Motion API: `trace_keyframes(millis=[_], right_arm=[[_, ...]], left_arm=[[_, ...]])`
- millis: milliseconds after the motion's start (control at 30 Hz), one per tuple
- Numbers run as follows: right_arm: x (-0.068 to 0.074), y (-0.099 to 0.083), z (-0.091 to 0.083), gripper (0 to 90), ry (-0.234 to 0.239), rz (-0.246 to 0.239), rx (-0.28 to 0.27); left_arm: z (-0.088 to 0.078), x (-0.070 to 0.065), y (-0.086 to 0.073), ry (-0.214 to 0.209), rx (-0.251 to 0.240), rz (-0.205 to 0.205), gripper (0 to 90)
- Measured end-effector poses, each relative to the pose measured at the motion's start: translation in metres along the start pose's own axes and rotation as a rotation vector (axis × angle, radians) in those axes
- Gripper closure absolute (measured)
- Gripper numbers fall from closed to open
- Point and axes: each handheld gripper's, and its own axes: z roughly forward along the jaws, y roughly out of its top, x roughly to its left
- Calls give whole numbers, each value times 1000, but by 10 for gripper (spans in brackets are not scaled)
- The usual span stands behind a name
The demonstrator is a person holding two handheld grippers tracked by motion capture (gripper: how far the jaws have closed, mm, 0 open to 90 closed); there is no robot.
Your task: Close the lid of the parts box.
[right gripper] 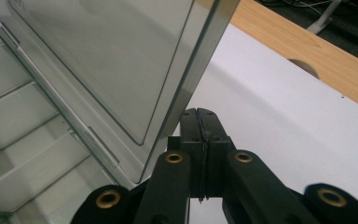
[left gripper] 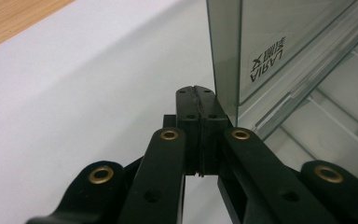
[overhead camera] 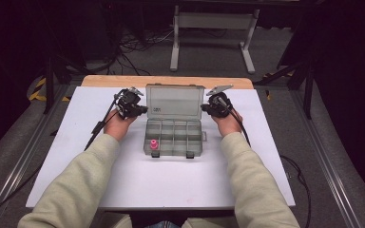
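Observation:
A clear plastic compartment box (overhead camera: 173,137) sits mid-table with its lid (overhead camera: 174,101) standing up at the back. A small pink piece (overhead camera: 154,144) lies in its front left compartment. My left gripper (overhead camera: 144,109) is shut and empty, its tips beside the lid's left edge (left gripper: 223,51). My right gripper (overhead camera: 204,108) is shut too, with nothing in it, at the lid's right edge (right gripper: 200,70). In the left gripper view the shut jaws (left gripper: 196,93) stand just left of the lid; in the right gripper view they (right gripper: 199,114) stand just right of it. Whether either touches the lid I cannot tell.
The box rests on a white board (overhead camera: 123,175) laid over a wooden table (overhead camera: 123,81). Both sleeved forearms come in from the near edge. A white metal frame (overhead camera: 214,23) and cables stand on the floor beyond the table.

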Motion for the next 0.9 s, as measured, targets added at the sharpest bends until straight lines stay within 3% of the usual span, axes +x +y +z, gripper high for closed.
trace_keyframes(millis=[900], right_arm=[[11, -4, -18, 900, 49, -19, -16]], left_arm=[[-13, -9, -3, -15, 3, 25, 893]])
